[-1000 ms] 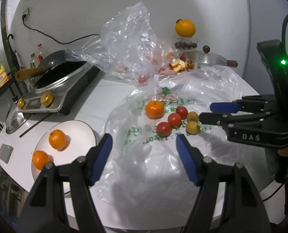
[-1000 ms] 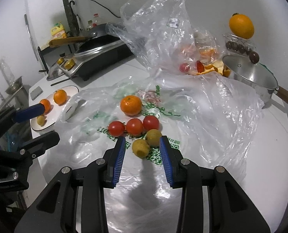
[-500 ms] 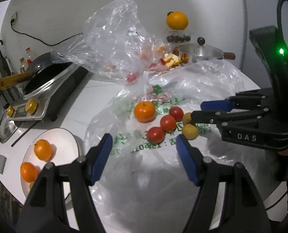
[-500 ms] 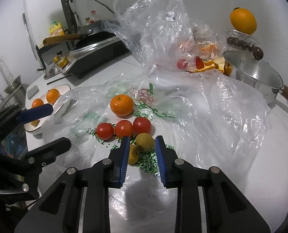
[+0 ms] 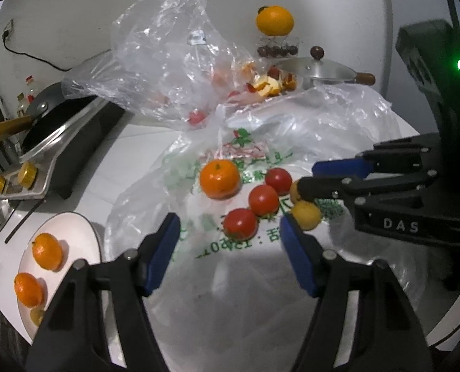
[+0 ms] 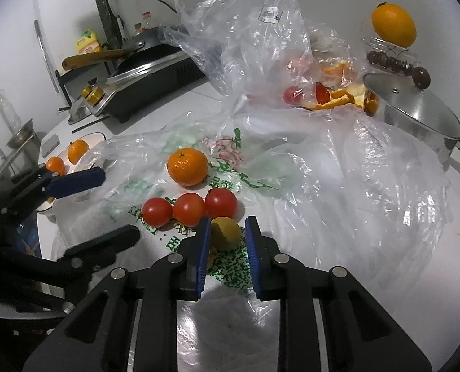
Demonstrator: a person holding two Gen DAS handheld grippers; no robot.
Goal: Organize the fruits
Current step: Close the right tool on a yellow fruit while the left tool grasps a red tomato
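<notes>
1. Ahead of the right gripper (image 6: 225, 241), three tomatoes (image 6: 189, 210) and a mandarin (image 6: 187, 167) block the path.
2. To its right, only flat plastic bag (image 6: 338, 204).
3. To its left, the left gripper (image 6: 106, 207) crowds in.

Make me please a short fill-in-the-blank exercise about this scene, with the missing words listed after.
1. The right gripper is shut on a small ____ fruit.
2. In a row on the printed plastic bag lie ____ tomatoes.
3. The white plate holds two ____ and a small yellow fruit.
4. No fruit sits between the jaws of the ____ gripper, which are closing.

Missing words: yellow; three; mandarins; left
</notes>
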